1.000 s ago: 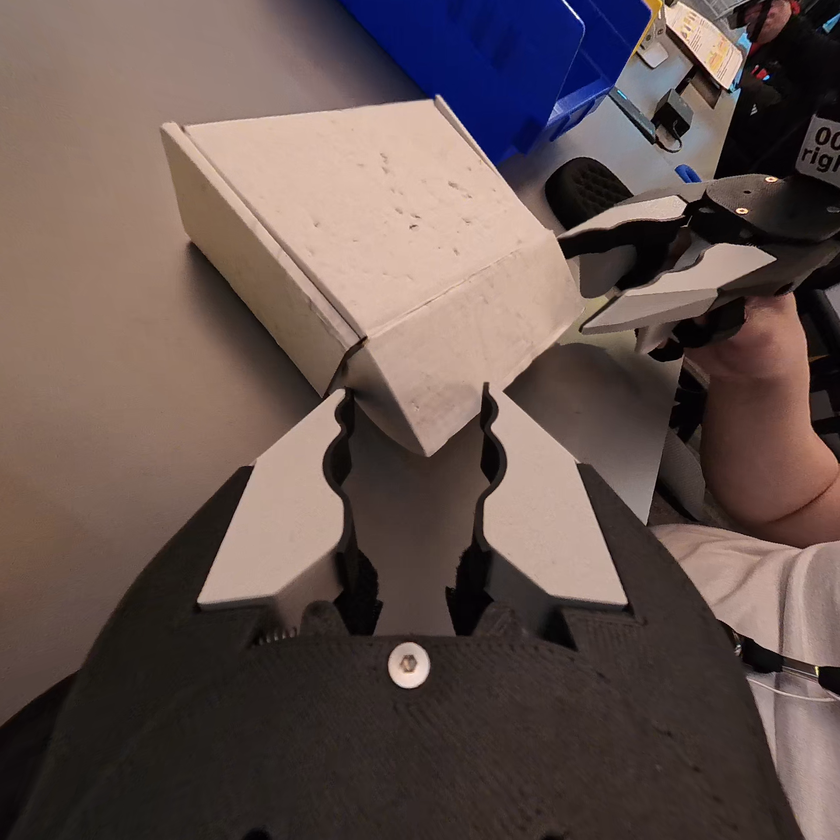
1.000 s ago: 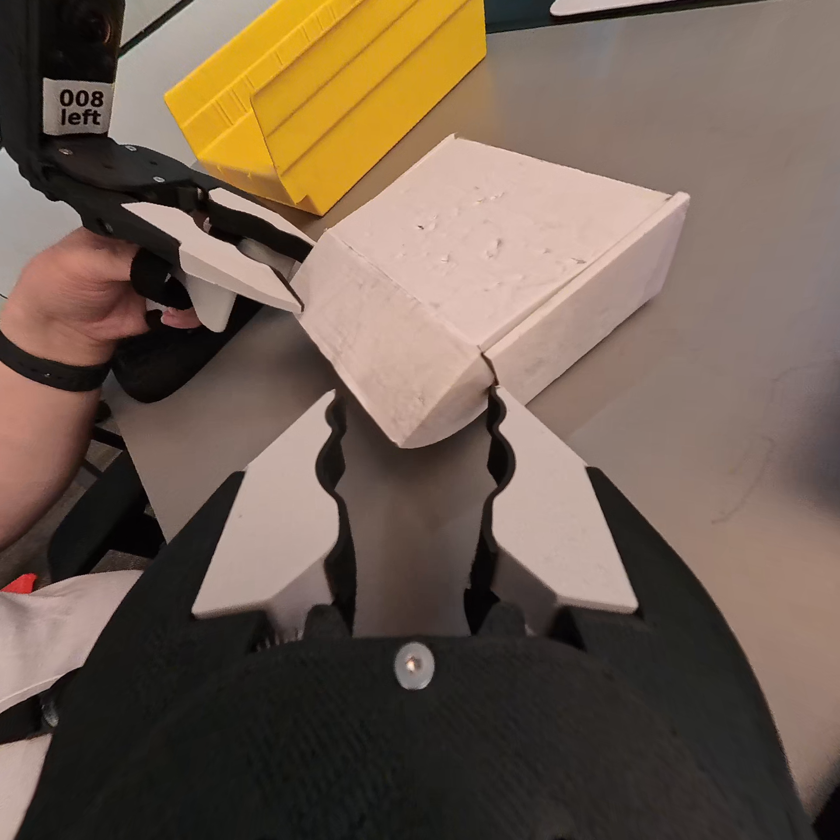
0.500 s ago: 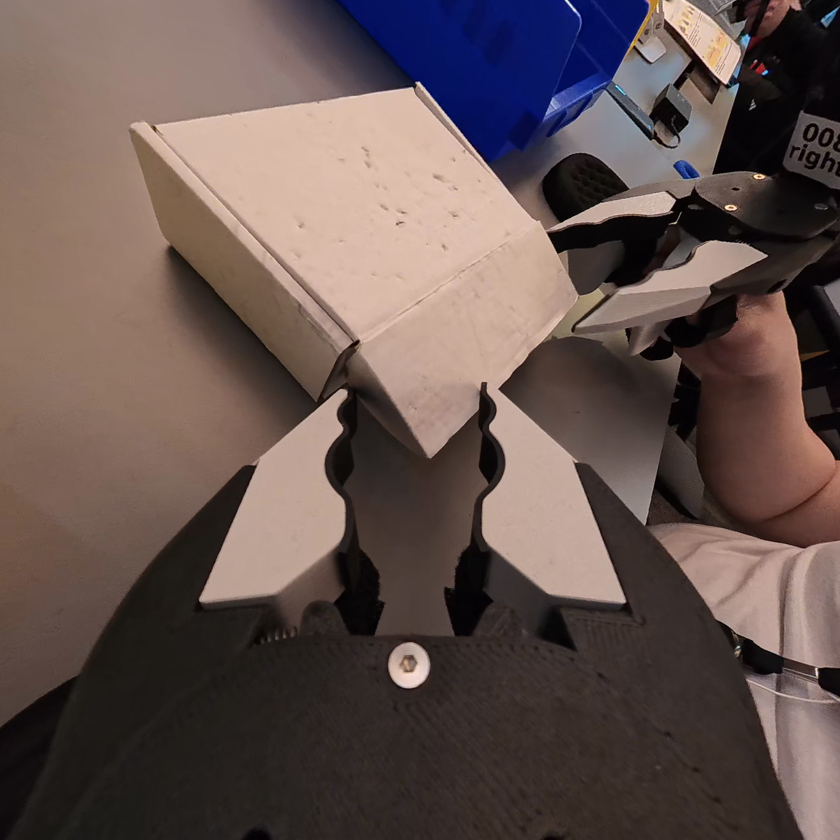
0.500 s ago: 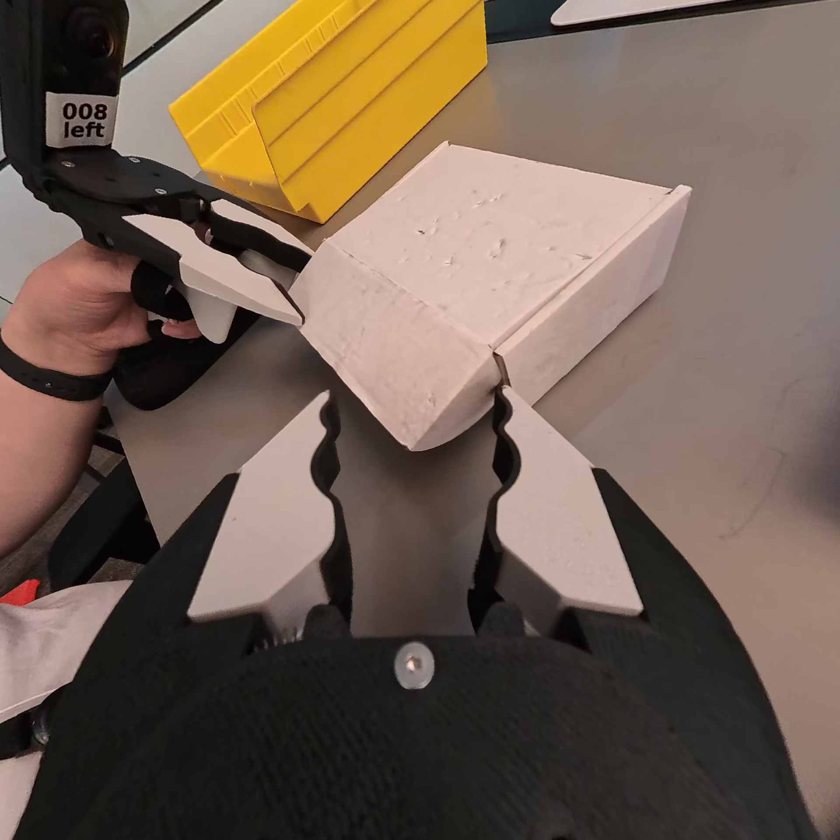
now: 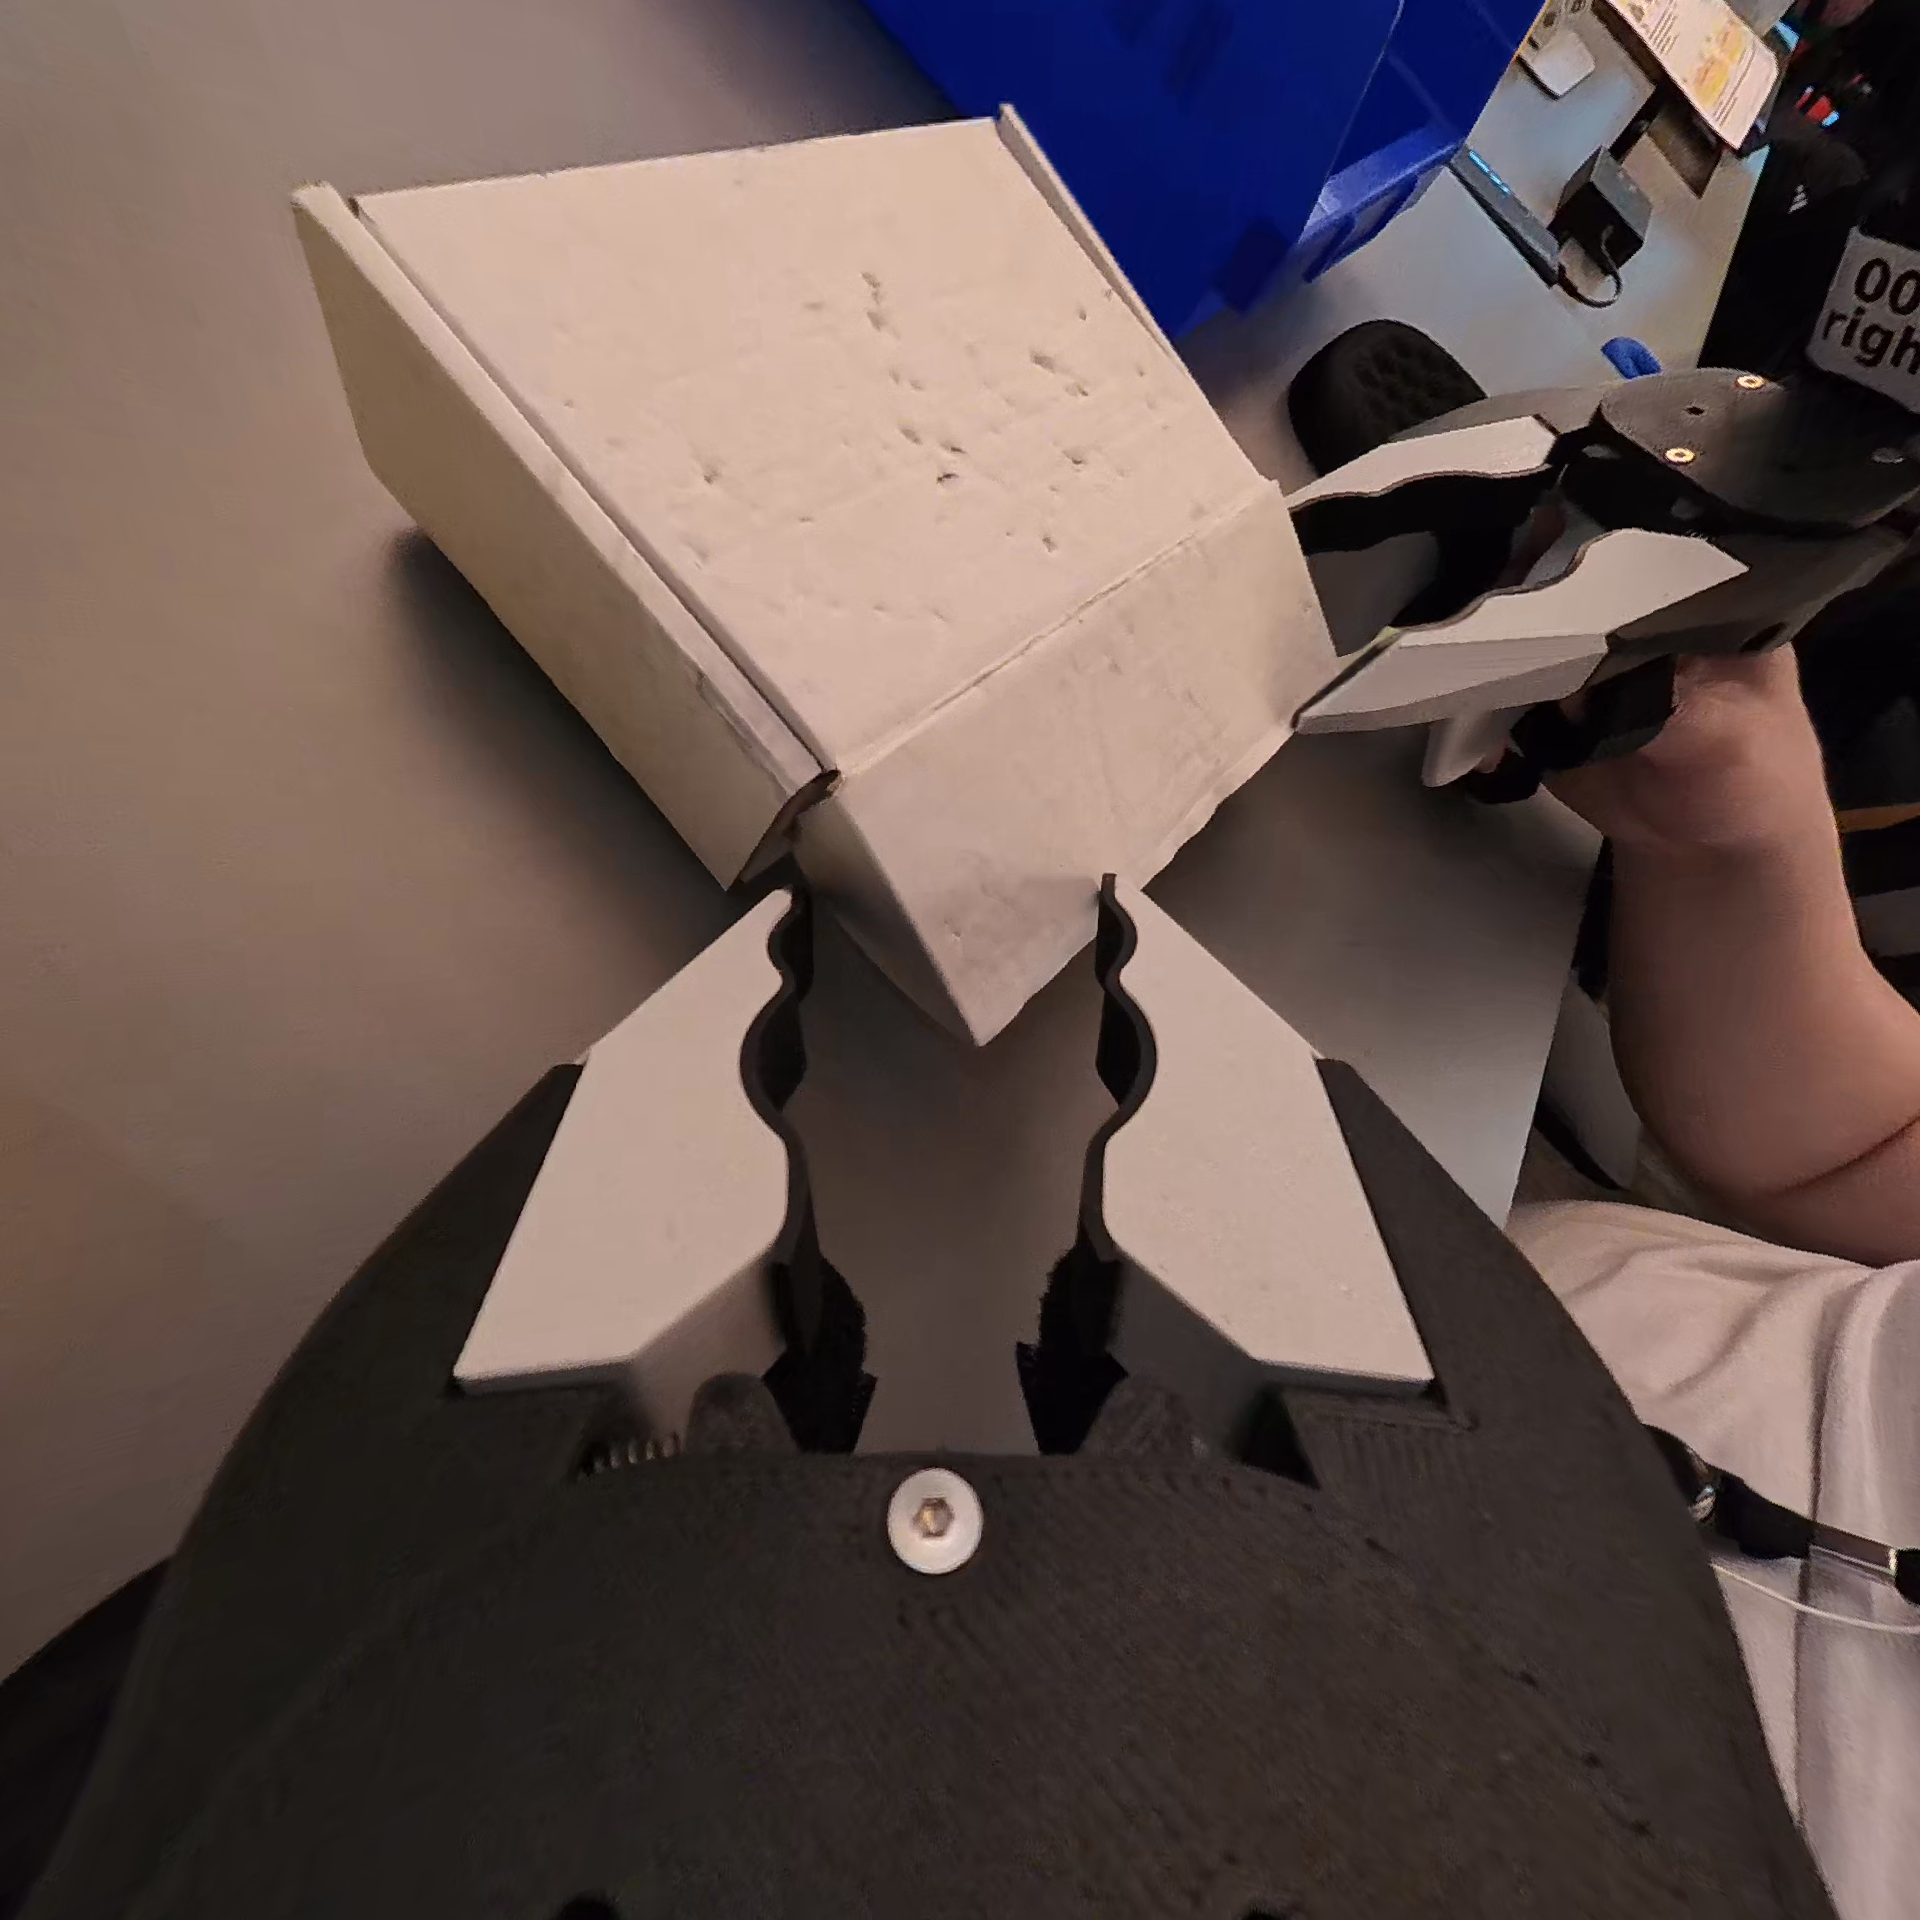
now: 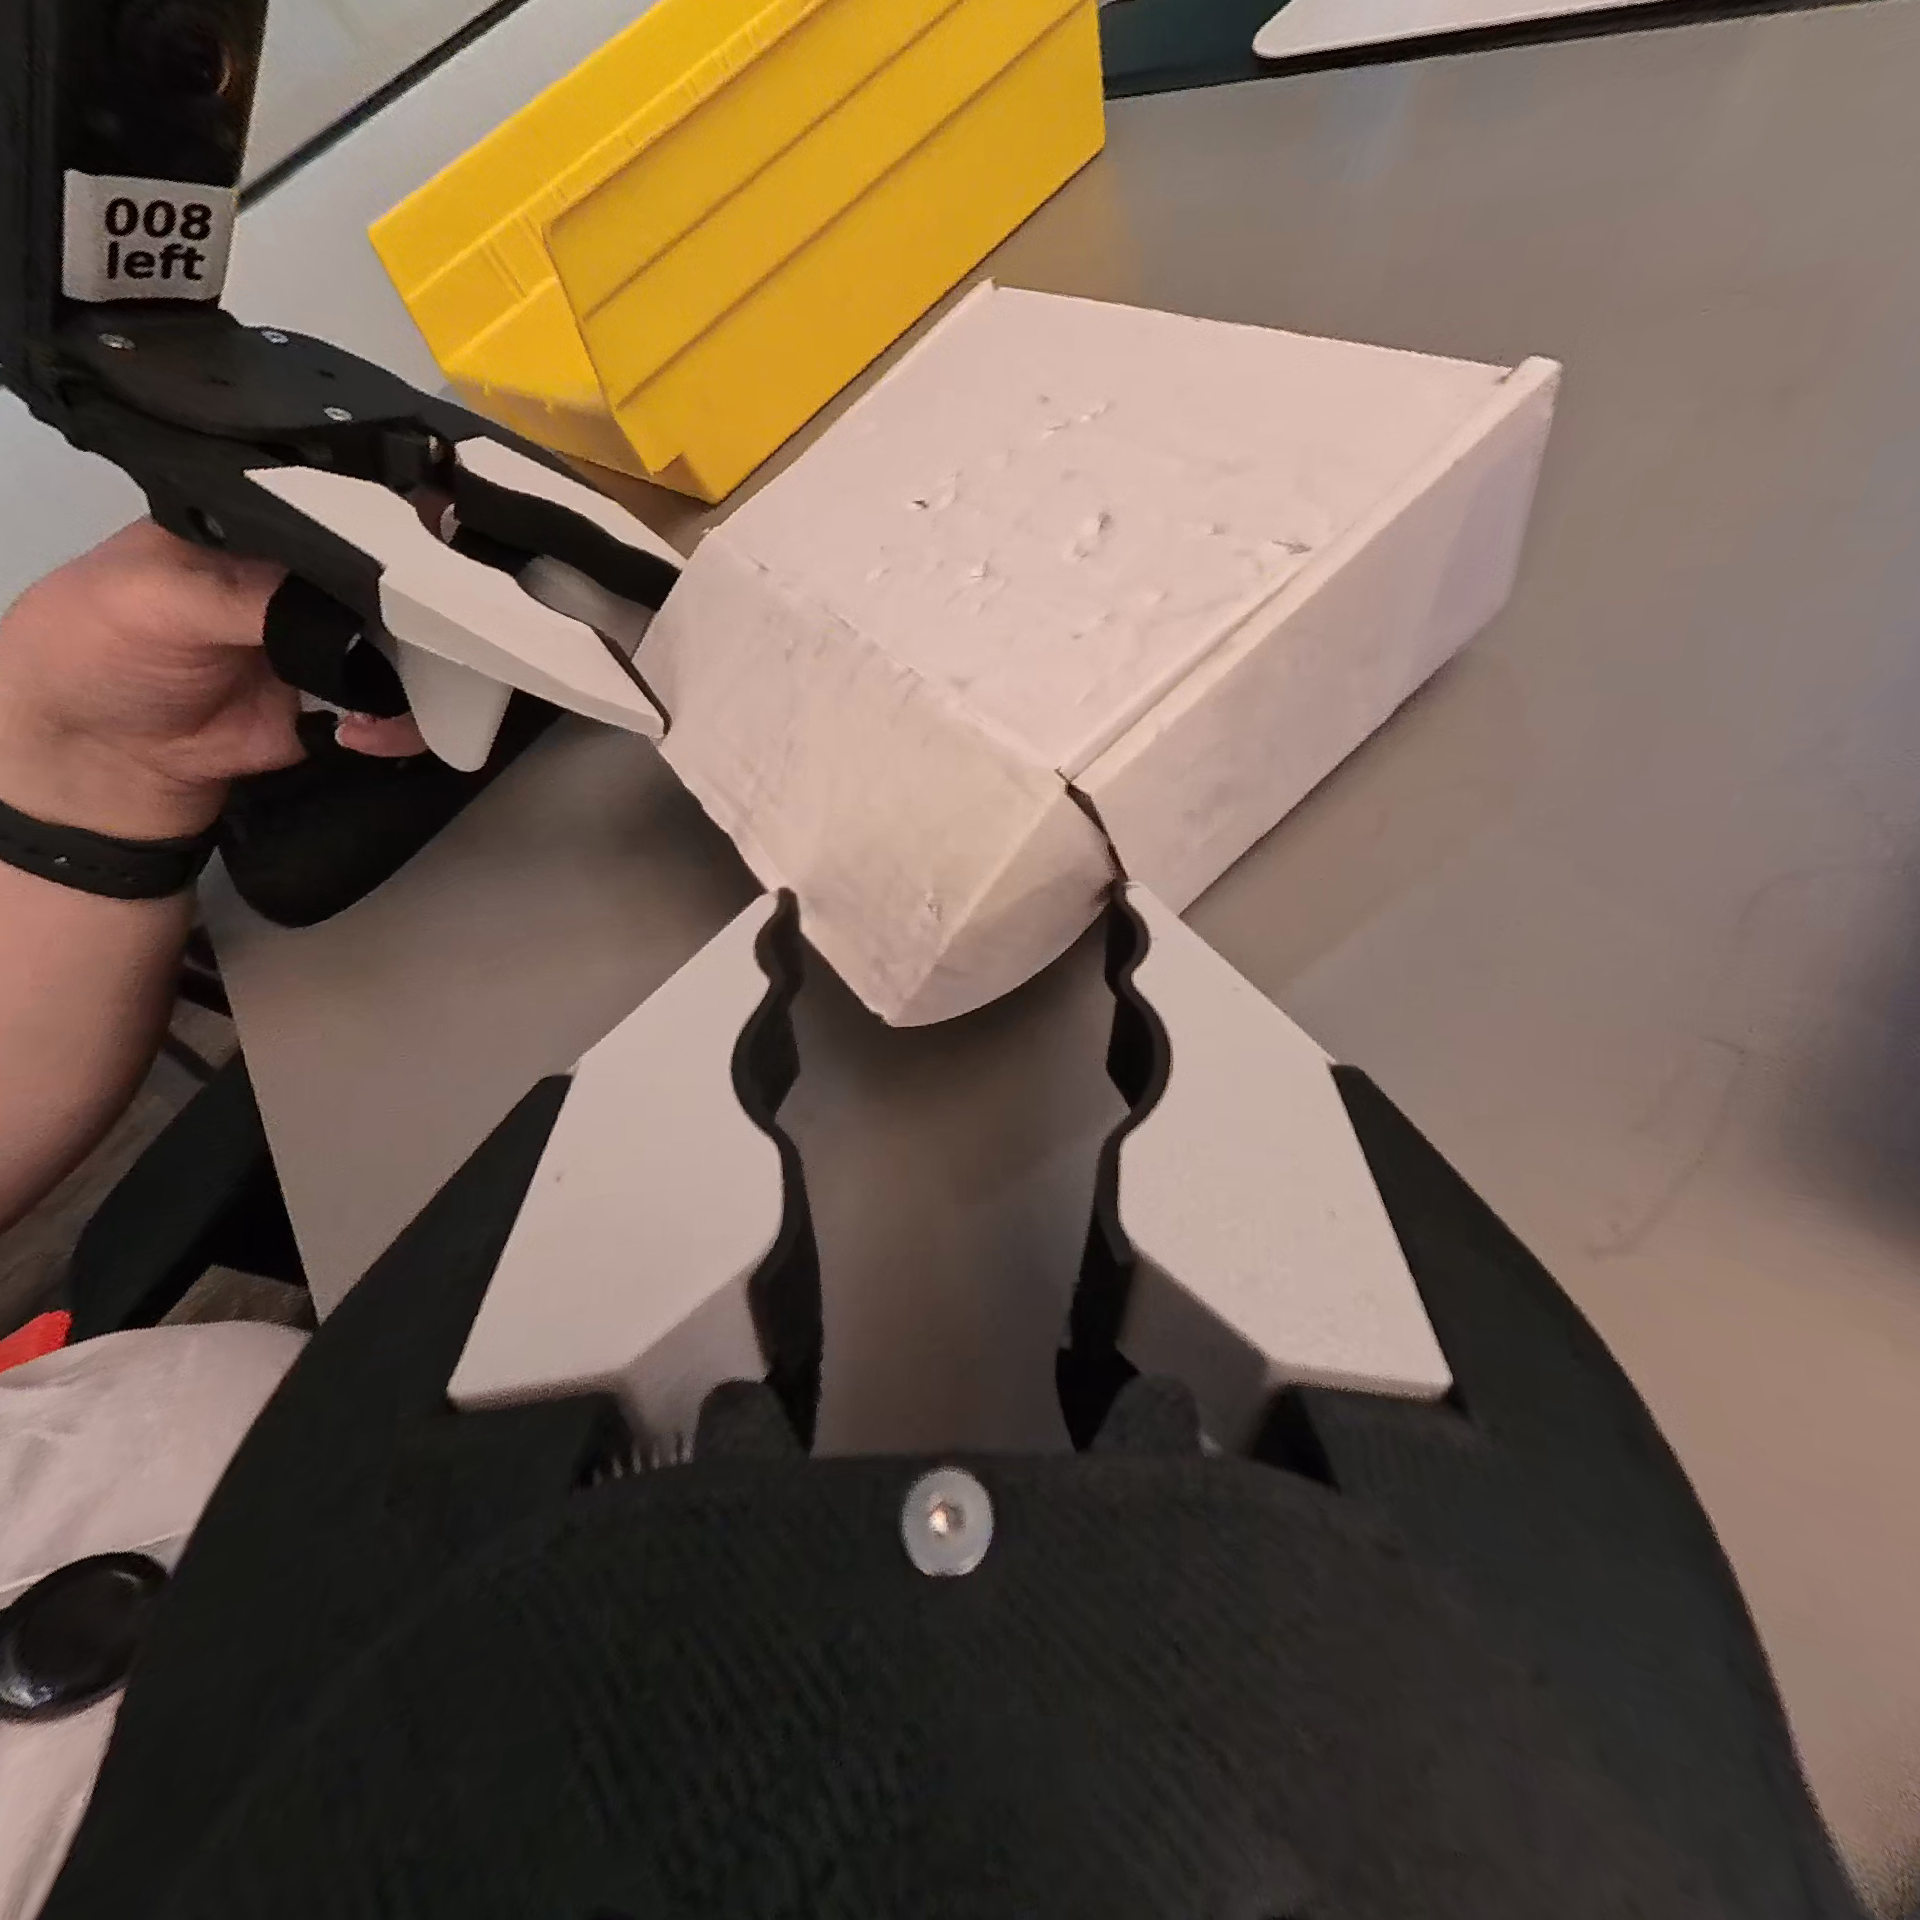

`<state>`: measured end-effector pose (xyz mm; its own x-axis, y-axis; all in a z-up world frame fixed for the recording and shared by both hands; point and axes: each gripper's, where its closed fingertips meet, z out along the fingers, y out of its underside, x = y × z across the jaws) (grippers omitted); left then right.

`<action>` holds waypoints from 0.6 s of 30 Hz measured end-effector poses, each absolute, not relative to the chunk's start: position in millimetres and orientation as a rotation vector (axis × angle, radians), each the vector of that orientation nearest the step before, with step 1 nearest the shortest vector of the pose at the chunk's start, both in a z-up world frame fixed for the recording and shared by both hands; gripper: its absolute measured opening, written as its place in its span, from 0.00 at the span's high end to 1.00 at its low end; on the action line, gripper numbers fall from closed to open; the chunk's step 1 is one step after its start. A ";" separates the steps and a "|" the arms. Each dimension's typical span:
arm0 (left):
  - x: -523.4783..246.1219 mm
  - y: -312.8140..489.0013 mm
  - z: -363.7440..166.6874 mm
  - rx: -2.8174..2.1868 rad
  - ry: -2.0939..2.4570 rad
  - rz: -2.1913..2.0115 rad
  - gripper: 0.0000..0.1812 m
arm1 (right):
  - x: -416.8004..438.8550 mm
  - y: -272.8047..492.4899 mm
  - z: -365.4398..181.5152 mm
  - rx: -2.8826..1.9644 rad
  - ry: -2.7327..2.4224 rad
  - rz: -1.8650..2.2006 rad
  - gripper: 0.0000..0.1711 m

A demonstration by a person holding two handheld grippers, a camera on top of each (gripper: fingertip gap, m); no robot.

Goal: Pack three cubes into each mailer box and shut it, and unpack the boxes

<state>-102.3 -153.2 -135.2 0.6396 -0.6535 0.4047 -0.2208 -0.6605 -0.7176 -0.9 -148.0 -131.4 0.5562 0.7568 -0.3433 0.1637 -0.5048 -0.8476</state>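
A white mailer box [image 5: 831,436] lies on the grey table [image 5: 208,727] with its lid down and its front flap [image 5: 1060,748] angled out toward me. No cubes show. My left gripper [image 5: 948,894] is open, and the flap's left corner pokes between its fingertips. My right gripper [image 6: 948,894] is open, and the flap's right corner [image 6: 862,790] pokes between its fingertips. Each gripper also shows in the other's view, the right one [image 5: 1299,613] and the left one [image 6: 665,644], open at the flap's side edge. The box [image 6: 1091,520] hides its contents.
A blue bin [image 5: 1195,125] stands behind the box in the left wrist view. A yellow bin [image 6: 748,239] stands behind it in the right wrist view. A black padded object [image 6: 343,831] sits just past the table's near edge [image 5: 1507,1091]. To the black padded object [image 6: 343,831]: left tips about 15 cm, right tips about 20 cm.
Both views have shifted slightly around the box. The grippers stay open at the two flap corners, and the flap stays angled out.
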 end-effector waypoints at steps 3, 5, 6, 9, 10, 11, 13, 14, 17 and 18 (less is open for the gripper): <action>-102.7 -153.3 -134.9 -2.220 0.688 -0.880 0.70 | -2.2 -148.6 -130.6 -1.975 -0.749 0.938 0.66; -102.2 -153.4 -135.7 -2.221 0.696 -0.875 0.70 | -2.2 -148.6 -129.9 -1.969 -0.758 0.914 0.66; -101.9 -153.5 -136.2 -2.223 0.699 -0.875 0.70 | -2.2 -147.9 -129.5 -1.959 -0.767 0.888 0.66; -101.9 -153.3 -137.7 -2.231 0.702 -0.874 0.70 | -2.6 -147.3 -132.3 -1.962 -0.790 0.836 0.66; -102.0 -153.3 -138.1 -2.233 0.704 -0.871 0.70 | -3.0 -147.2 -132.5 -1.963 -0.789 0.837 0.66; -101.9 -153.3 -138.2 -2.233 0.706 -0.870 0.70 | -3.2 -147.1 -132.3 -1.963 -0.786 0.844 0.66; -101.8 -153.5 -138.1 -2.232 0.707 -0.867 0.70 | -3.3 -146.9 -131.7 -1.963 -0.785 0.855 0.66; -101.8 -153.3 -138.1 -2.233 0.707 -0.867 0.70 | -3.6 -147.0 -131.2 -1.960 -0.788 0.859 0.66; -101.6 -153.1 -138.4 -2.233 0.716 -0.859 0.70 | -3.9 -146.7 -131.2 -1.956 -0.803 0.840 0.66; -101.4 -152.9 -138.7 -2.233 0.720 -0.854 0.70 | -3.5 -146.2 -132.1 -1.959 -0.806 0.832 0.66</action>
<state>-101.4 -152.9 -138.7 0.6402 -0.6695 0.3768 -0.2583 -0.6495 -0.7151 -3.5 -146.2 -132.1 0.5729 0.7810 -0.2487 0.2242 -0.4412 -0.8689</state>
